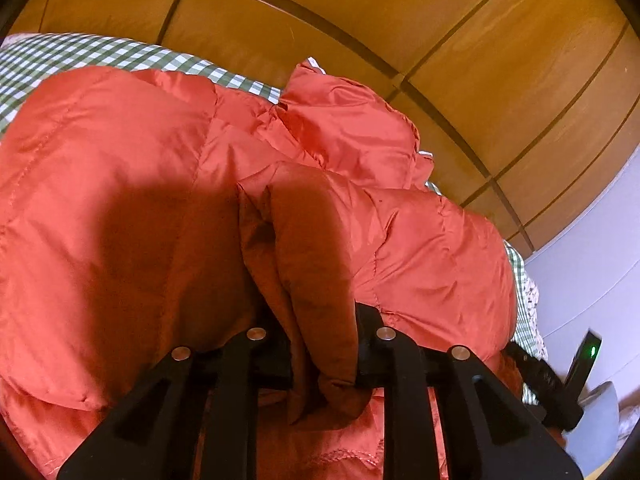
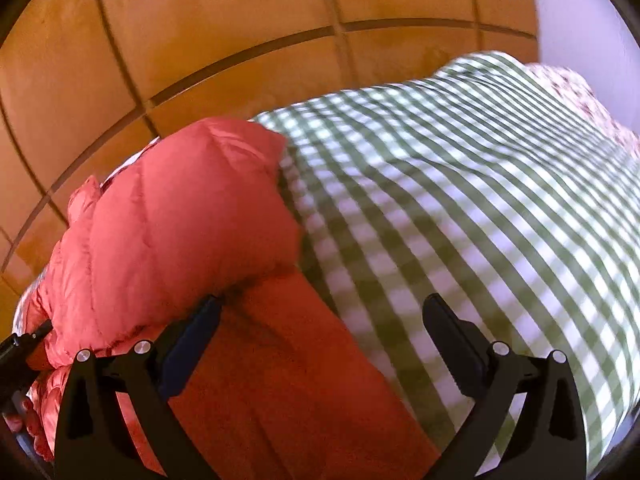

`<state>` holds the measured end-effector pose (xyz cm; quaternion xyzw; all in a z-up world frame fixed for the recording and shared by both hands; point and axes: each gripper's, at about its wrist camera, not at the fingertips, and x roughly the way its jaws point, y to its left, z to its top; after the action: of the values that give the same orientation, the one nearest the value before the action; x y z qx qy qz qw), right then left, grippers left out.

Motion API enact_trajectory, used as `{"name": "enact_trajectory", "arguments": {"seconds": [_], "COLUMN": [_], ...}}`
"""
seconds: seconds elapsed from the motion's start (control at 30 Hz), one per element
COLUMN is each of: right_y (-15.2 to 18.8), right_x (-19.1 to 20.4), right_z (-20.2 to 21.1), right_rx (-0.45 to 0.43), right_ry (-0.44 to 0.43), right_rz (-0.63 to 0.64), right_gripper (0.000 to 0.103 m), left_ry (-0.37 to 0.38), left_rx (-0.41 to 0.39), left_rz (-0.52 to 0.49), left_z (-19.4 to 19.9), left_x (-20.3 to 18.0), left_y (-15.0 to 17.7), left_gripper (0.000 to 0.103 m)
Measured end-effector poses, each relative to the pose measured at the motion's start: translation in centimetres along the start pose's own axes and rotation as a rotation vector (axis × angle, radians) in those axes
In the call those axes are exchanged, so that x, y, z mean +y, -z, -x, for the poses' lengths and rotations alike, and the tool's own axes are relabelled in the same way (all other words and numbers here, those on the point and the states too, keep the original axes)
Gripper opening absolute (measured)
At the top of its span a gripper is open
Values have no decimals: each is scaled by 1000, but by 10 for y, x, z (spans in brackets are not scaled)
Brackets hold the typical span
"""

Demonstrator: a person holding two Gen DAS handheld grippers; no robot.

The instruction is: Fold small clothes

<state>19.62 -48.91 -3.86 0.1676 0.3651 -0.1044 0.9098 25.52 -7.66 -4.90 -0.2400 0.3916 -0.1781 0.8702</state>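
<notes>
A puffy red quilted jacket (image 1: 132, 184) lies on a green-and-white checked cloth (image 1: 60, 64). My left gripper (image 1: 320, 344) is shut on a thick fold of the jacket's edge, which hangs between its black fingers. In the right wrist view the jacket (image 2: 180, 216) lies at the left on the checked cloth (image 2: 480, 200). My right gripper (image 2: 320, 320) is open and empty; its left finger (image 2: 200, 328) touches the jacket's puffed part, its right finger (image 2: 452, 340) is over the cloth. The right view is motion-blurred.
Brown wooden wardrobe doors (image 1: 400, 20) stand behind the cloth-covered surface. A pale wall (image 1: 592, 280) is at the right. The other gripper's black body (image 1: 560, 380) with a green light shows at the lower right of the left view.
</notes>
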Motion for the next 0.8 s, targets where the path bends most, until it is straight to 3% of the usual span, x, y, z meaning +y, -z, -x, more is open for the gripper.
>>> {"name": "enact_trajectory", "arguments": {"seconds": [0.07,0.17,0.23,0.33,0.4,0.47,0.53,0.63,0.8], "right_y": [-14,-30,-37,-33,-27,-20,-21,-38,-77], "right_x": [6,-2,-7,-9,-17,-31,-31,-4,56], "right_z": [-23,-30,-16,22,26,20,28,38,2], "right_rx": [81,55,-39,-252,-252,-160,-184,-231,-182], "right_ry": [36,24,65,218,247,198,135,72,31], "right_rz": [19,-77,-128,-130,-125,-146,-125,-5,148], "right_gripper": [101,101,101,101,101,101,101,101,101], "left_ry": [-8,1,13,5,16,25,31,34,32], "left_rx": [-5,-3,4,2,4,2,-1,-1,-2], "left_rz": [-18,-26,-42,-57,-45,-36,-33,-30,-30], "left_z": [-2,-3,-3,-3,-4,-5,-5,-6,-5], "left_x": [0,1,-1,-3,0,2,3,5,4], "left_y": [2,5,7,9,9,9,10,10,11], "left_gripper": [20,24,31,32,32,32,32,32,32]}}
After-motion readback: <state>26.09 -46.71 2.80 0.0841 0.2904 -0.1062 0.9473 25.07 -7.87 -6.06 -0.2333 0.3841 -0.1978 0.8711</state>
